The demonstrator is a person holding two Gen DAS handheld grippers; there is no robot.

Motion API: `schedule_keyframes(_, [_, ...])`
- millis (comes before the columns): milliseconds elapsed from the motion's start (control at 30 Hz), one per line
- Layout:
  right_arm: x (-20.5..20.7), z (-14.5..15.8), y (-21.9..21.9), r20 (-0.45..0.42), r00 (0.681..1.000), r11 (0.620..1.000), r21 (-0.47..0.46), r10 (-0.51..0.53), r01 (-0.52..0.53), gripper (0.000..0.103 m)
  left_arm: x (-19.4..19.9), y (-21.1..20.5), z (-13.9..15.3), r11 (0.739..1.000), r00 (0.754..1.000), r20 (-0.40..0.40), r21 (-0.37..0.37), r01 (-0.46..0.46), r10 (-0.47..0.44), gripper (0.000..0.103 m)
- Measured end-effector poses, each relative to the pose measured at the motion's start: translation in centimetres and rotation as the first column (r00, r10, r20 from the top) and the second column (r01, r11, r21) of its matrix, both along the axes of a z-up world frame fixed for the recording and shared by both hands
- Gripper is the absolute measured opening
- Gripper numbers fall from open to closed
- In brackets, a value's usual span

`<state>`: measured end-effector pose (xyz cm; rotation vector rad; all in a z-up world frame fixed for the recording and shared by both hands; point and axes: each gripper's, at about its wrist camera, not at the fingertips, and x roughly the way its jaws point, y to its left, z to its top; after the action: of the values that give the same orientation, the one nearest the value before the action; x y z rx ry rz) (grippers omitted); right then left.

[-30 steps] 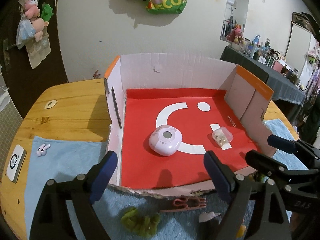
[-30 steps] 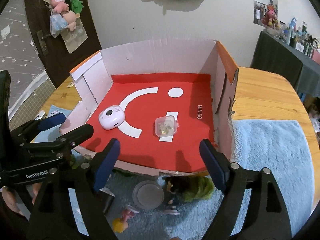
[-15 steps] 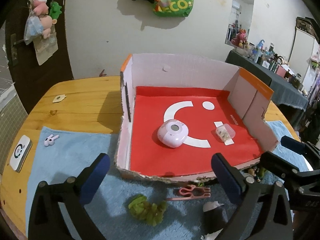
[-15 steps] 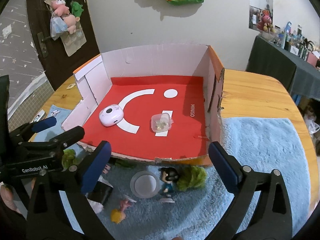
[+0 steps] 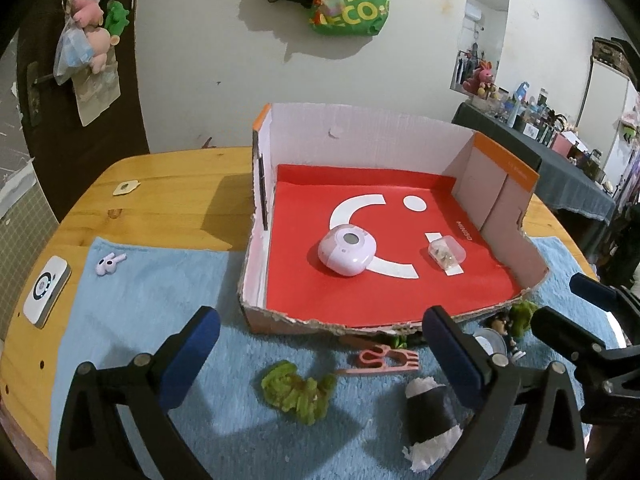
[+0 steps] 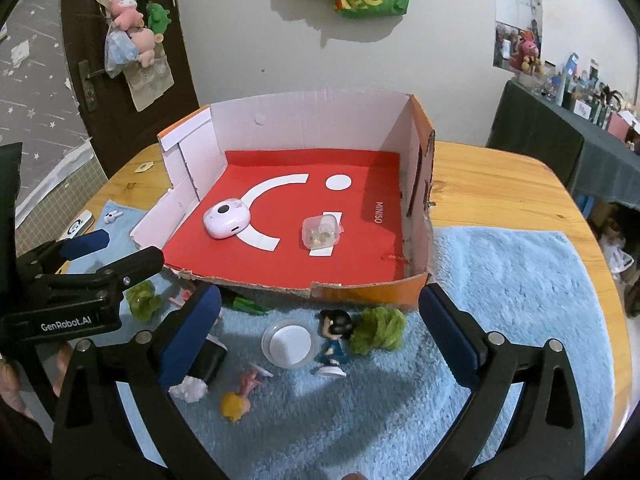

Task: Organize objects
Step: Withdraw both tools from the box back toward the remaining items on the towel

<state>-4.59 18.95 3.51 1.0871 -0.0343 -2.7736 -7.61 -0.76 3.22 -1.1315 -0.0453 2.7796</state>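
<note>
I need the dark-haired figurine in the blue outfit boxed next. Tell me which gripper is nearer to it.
Right. The right gripper frames the dark-haired figurine between its open fingers; the left gripper sits off to the figurine's left, farther away.

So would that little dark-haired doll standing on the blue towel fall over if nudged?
Probably. The doll has a big head over a small round base, so it looks top-heavy. The fluffy towel gives soft footing. It looks like hard, light plastic.

A varnished wooden desk (image 5: 168,200) carries a fluffy blue cloth towel (image 6: 512,288). On it sits a rough-torn cardboard box (image 5: 360,140) lined with smooth matt red paper (image 5: 360,300), holding a glossy pink plastic case (image 5: 347,250) and a clear plastic tub (image 6: 322,232).
</note>
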Motion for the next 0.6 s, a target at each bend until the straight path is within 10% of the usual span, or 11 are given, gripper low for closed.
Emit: schedule_keyframes(600, [2.4, -1.0, 0.0, -0.001, 1.0, 1.0, -0.002, -0.021, 0.021, 0.101, 2.5, -0.8, -1.0, 1.0, 1.0, -0.008, 0.019, -0.002, 0.002, 0.103])
